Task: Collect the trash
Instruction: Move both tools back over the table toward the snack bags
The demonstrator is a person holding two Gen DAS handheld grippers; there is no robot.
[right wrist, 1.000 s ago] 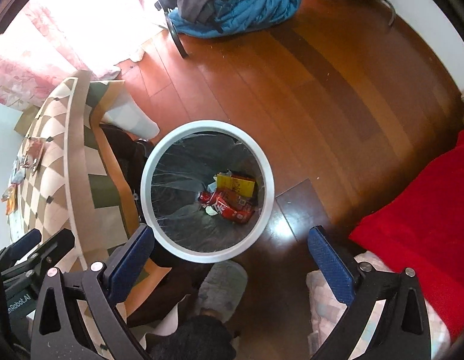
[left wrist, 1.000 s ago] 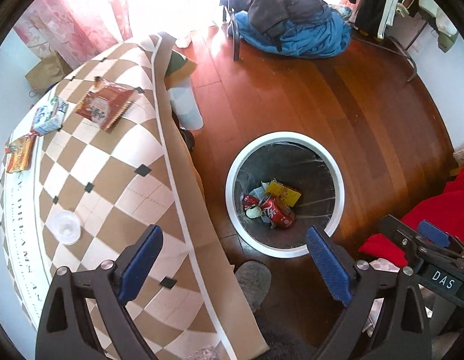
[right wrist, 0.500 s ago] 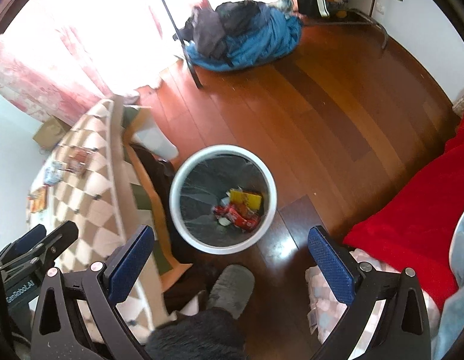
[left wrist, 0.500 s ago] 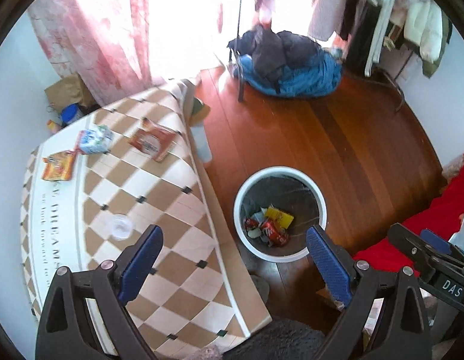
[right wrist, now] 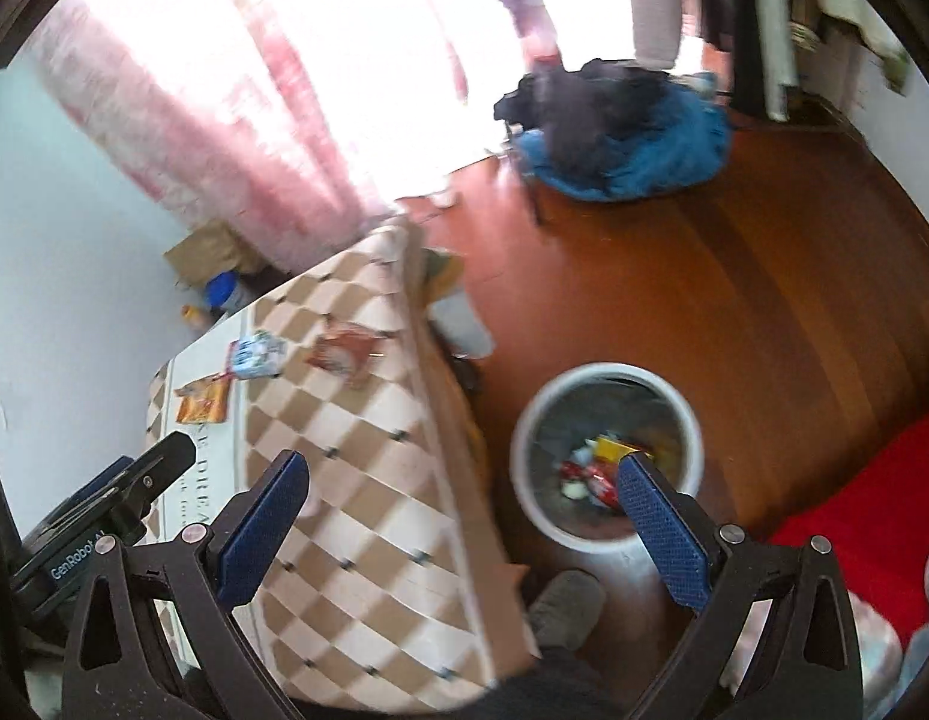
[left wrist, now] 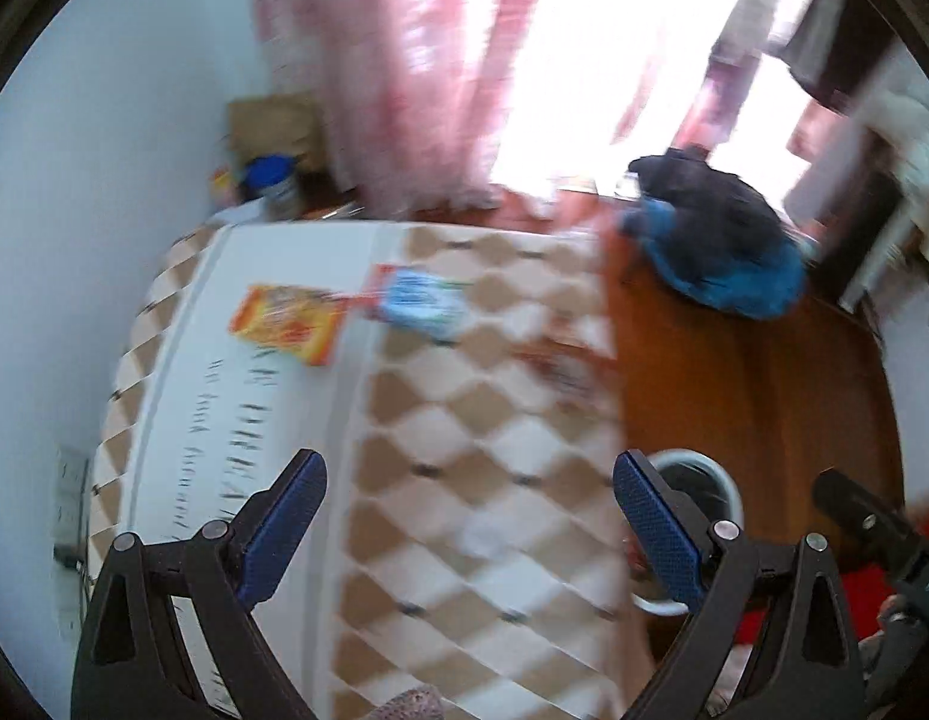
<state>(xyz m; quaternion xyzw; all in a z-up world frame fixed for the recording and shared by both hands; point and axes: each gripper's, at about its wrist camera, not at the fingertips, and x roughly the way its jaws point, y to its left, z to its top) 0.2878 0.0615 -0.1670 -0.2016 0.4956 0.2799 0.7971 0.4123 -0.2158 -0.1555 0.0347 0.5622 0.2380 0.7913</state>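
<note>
Right wrist view: white bin (right wrist: 608, 456) ahead of the right gripper (right wrist: 458, 516) already holds several wrappers; three packets (right wrist: 257, 354) remain on the table (right wrist: 368, 480) far ahead-left. Both grippers, left gripper (left wrist: 467, 528) included, gape wide, empty.

Both wrist cameras look steeply down from well above. The left faces the checkered counter (left wrist: 464, 420), with the white bin (left wrist: 713, 480) at its right edge; the right faces the bin (right wrist: 605, 456) on the wooden floor (right wrist: 764, 300). They share counter, bin and curtain (left wrist: 404, 60).
</note>
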